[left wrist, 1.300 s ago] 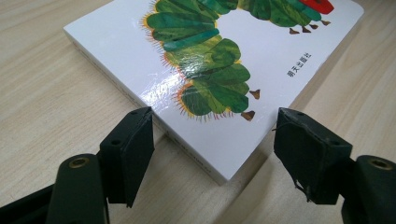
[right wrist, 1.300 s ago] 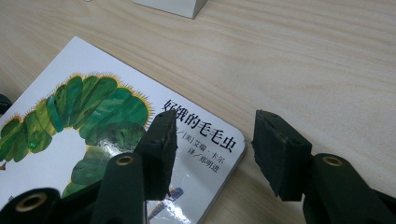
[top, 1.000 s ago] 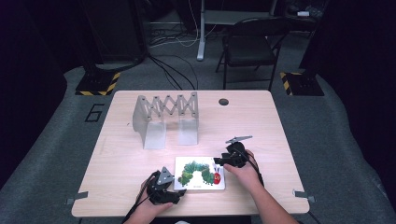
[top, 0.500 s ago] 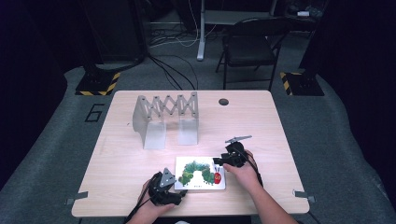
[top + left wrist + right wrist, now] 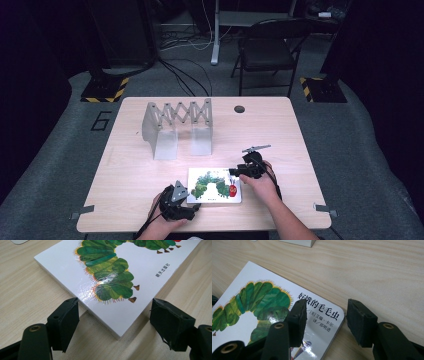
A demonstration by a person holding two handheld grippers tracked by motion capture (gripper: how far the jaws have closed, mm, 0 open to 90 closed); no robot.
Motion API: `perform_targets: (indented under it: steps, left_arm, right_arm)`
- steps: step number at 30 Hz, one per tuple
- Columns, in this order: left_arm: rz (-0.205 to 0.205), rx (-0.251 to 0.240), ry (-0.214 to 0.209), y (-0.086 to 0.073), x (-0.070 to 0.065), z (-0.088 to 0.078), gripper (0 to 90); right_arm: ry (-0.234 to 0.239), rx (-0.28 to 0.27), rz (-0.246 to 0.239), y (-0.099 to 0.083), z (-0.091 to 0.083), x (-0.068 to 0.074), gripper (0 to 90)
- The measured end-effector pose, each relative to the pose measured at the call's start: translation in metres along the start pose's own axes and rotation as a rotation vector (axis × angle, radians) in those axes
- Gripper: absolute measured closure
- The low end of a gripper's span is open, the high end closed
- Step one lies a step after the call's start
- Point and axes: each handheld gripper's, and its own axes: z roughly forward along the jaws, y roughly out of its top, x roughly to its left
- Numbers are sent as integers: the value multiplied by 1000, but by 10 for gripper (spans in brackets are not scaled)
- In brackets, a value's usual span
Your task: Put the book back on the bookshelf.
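Pale wood surface (image 5: pixel 150 185) is seen under the picture book (image 5: pixel 214 185); both fingers sets are spread astride its corners, unpinched, so it may be pushed askew.

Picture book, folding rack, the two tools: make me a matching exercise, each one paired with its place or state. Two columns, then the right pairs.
Things:
1. picture book
2. folding rack
3. left tool
4. right tool

Places or states:
A. stands upright toward the far side of the table
B. open, one jaw over the cover, the other past the corner by the printed title
C. lies flat at the table's near edge
D. open, jaws on either side of the corner by the caterpillar's tail

Pairs: 1-C, 2-A, 3-D, 4-B
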Motion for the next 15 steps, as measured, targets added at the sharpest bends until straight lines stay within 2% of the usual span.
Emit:
perform_targets:
  steps: [3,5,14,15]
  left_arm:
    - [2,0,0,0,0,0,236]
    - [0,-2,4,0,0,0,235]
    - [1,-9,13,-1,-1,1,233]
    - [4,-4,4,0,-1,0,232]
  right_arm:
    - [11,-5,13,0,0,-1,502]
    - [16,2,46,0,0,0,502]
    - [14,19,48,0,0,-1,502]
    - [13,14,52,0,1,-1,502]
